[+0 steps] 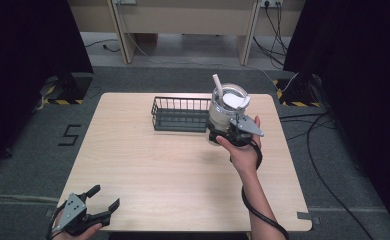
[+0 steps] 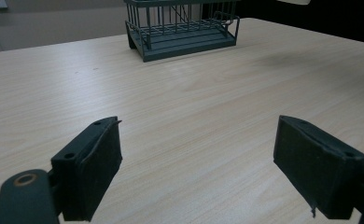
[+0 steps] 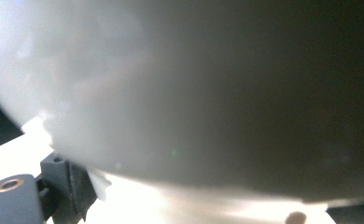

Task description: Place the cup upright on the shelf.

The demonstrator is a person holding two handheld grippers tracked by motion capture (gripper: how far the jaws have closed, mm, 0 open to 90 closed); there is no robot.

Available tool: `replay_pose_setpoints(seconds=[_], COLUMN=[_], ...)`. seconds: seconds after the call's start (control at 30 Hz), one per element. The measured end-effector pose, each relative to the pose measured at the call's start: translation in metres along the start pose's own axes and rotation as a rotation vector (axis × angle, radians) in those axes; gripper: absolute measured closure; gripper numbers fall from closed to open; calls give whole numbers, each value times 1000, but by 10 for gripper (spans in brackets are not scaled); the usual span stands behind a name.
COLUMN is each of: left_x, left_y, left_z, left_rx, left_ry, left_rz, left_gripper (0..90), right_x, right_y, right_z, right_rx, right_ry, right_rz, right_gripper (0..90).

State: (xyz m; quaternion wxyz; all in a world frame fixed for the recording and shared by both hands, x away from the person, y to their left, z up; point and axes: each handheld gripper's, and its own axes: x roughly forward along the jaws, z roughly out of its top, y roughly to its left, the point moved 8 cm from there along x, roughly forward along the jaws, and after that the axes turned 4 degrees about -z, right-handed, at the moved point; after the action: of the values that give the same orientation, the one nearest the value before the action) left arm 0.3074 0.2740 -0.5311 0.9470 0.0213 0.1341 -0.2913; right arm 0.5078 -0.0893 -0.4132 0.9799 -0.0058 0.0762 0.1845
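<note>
A pale tumbler (image 1: 226, 107) with a clear lid and a white straw stands upright just right of the dark wire basket (image 1: 180, 114). My right gripper (image 1: 228, 135) is shut on the tumbler's lower body. In the right gripper view the tumbler's wall (image 3: 194, 84) looms close and blurred, with one black finger (image 3: 73, 186) pressed against it at lower left. Whether the tumbler's base touches the table I cannot tell. My left gripper (image 1: 105, 196) rests open at the table's near left corner. In its own view the left gripper (image 2: 196, 149) holds nothing, and the basket (image 2: 182, 28) sits far ahead.
The light wooden table (image 1: 173, 165) has bare wood between the two grippers. Black curtains flank both sides, and cables trail on the floor to the right. A faint shadow lies on the tabletop (image 2: 194, 88) to the right of the basket.
</note>
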Motion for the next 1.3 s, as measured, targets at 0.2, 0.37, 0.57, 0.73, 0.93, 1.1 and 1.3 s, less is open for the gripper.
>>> replay_pose_setpoints(seconds=[0.2, 0.37, 0.57, 0.73, 0.93, 1.1, 1.3], left_x=[0, 0, 0, 0, 1, 1, 0], left_y=[0, 0, -2, 0, -2, -3, -3], left_z=[0, 0, 1, 1, 1, 2, 2], left_rx=[0, -1, -2, -7, -9, -8, -13], left_ry=[0, -1, -2, -7, -6, -7, -12], left_rz=[-2, -3, -10, -7, -13, -17, -16], left_gripper=[145, 145, 145, 146, 146, 146, 146], right_x=[8, 14, 30, 38, 48, 54, 62], right_y=[2, 4, 2, 4, 7, 11, 16], right_z=[5, 6, 12, 16, 19, 23, 29], right_rx=[1, 4, 3, 10, 13, 13, 15], right_ry=[-2, 3, 22, 23, 31, 30, 16], right_rz=[2, 0, -12, -14, -16, -13, -16], right_gripper=[103, 103, 103, 103, 103, 103, 103])
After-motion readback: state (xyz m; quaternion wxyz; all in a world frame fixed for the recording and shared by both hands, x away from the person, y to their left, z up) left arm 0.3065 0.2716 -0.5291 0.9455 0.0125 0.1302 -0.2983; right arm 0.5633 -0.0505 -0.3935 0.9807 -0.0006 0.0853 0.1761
